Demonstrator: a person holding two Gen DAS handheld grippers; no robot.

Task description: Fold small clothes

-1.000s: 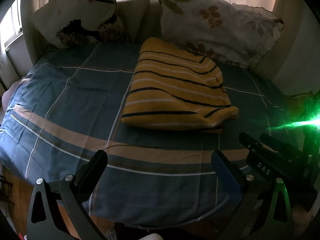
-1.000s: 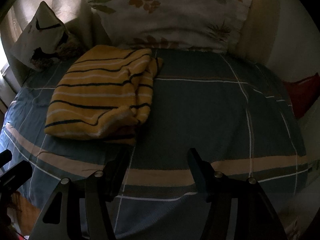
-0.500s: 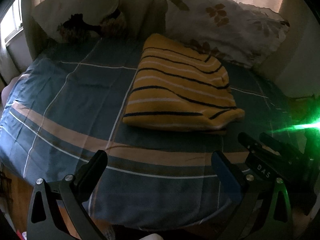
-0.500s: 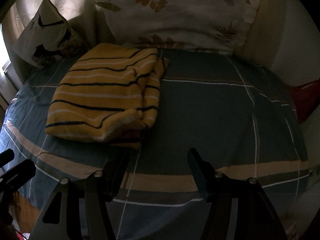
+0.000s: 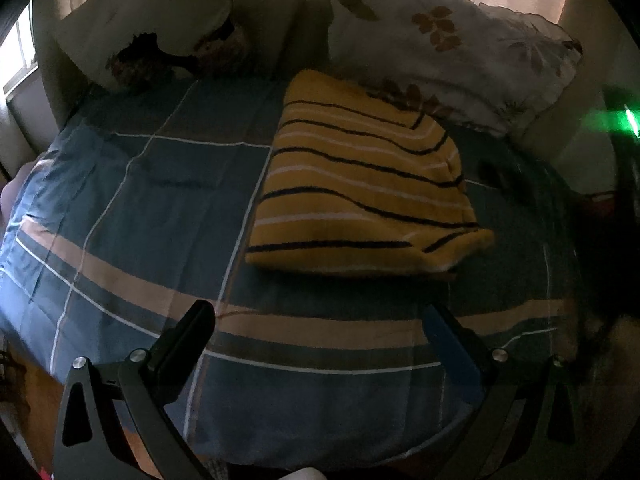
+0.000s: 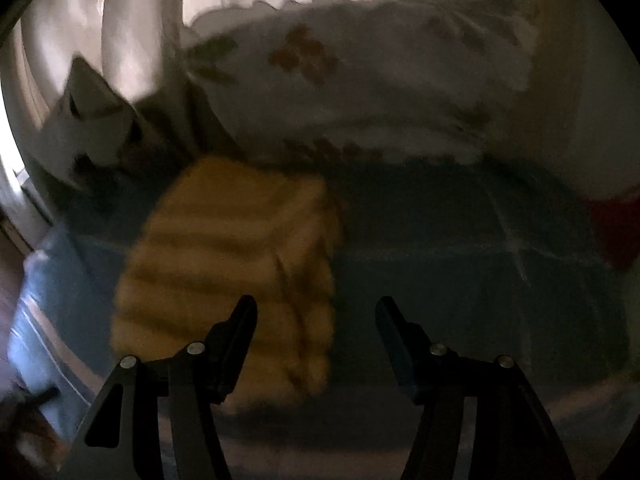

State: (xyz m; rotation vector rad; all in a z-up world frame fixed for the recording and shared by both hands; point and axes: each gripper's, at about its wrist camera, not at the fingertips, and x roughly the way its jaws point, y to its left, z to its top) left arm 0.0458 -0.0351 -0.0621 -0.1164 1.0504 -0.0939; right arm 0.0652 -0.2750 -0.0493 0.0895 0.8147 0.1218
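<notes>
A yellow garment with dark and white stripes (image 5: 360,184) lies folded into a neat rectangle on the blue plaid bedsheet (image 5: 160,216). My left gripper (image 5: 320,316) is open and empty, hovering above the sheet in front of the garment's near edge. In the blurred right wrist view the garment (image 6: 232,256) sits ahead and to the left. My right gripper (image 6: 316,308) is open and empty, its left finger (image 6: 240,320) over the garment's near right corner.
A floral white pillow (image 5: 448,48) lies right behind the garment; it also shows in the right wrist view (image 6: 360,80). A patterned cushion (image 5: 160,28) stands at the back left. A red object (image 6: 616,228) sits at the bed's right edge.
The right gripper has swung fast, blurring its view, and has left the left wrist view. The left gripper has eased slightly toward the garment. The garment has not moved.
</notes>
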